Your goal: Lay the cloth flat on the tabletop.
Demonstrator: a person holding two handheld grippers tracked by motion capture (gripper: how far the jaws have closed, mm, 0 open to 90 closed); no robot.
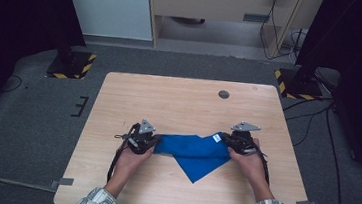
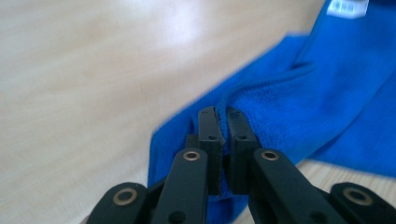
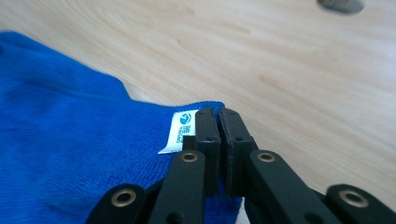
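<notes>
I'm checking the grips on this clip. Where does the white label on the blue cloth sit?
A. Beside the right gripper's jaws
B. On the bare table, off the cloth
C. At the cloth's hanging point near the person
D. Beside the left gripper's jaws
A: in the right gripper view the white label lies on the blue cloth right next to the right gripper, whose jaws are shut on the cloth's edge.

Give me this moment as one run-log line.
left gripper: shut on blue cloth | right gripper: shut on cloth corner beside white label | cloth: stretched between grippers over wooden table
</notes>
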